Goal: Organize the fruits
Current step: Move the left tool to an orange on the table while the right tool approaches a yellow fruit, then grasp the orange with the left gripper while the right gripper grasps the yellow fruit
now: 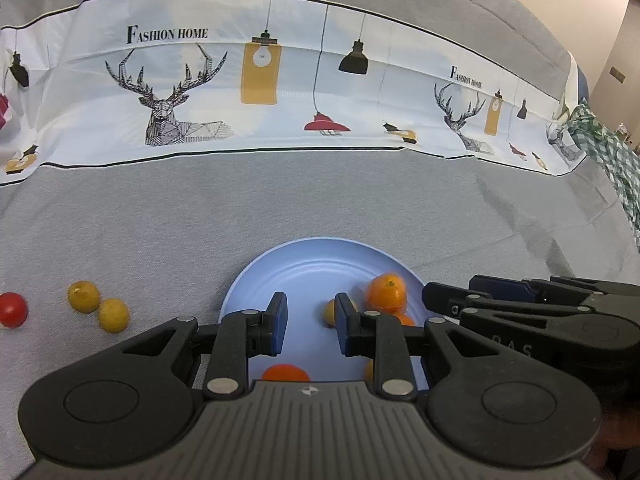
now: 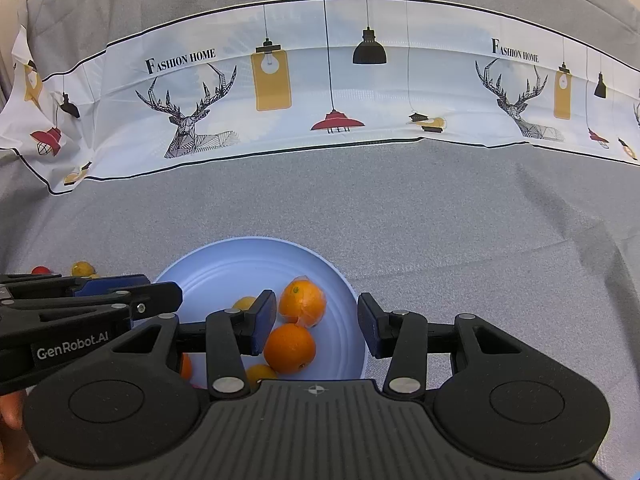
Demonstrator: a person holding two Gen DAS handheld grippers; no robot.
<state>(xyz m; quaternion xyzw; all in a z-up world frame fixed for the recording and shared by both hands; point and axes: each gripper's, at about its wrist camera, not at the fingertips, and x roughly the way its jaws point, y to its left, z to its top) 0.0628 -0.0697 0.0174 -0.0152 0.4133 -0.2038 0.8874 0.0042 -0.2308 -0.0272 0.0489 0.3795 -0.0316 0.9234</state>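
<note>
Fruit sits mostly in the light blue plate (image 2: 224, 264), lower centre of the right wrist view, on the grey cloth (image 2: 440, 220) covering the bench. You have two oranges there: one wrapped in clear film (image 2: 302, 306) toward the far side, a bare orange (image 2: 290, 348) just beside it and nearer your camera; whether they touch is unclear. Small yellow fruit (image 2: 245, 303) peeks out behind the left blue finger pad, another yellow one (image 2: 260, 374) sits at the lower edge by the gripper body.

Your right gripper (image 2: 316, 326) hovers over the plate with fingers apart, nothing between them but the oranges below. Your left gripper (image 1: 308, 322) is also over the plate, fingers apart, holding nothing; in its view the wrapped orange shows right of the right finger, and an orange-red fruit (image 1: 285, 372) lies at the plate's near edge.

Off the plate, lower left of the left wrist view, on the cloth: two yellow fruits (image 1: 83, 296) (image 1: 113, 315) touching or nearly so, and a red tomato-like fruit (image 1: 13, 309) further left, apart from them.

Printed band with deer and lamps (image 1: 168, 108) crosses the upper frame. Green checked cloth (image 1: 612, 152) lies at the right edge.
</note>
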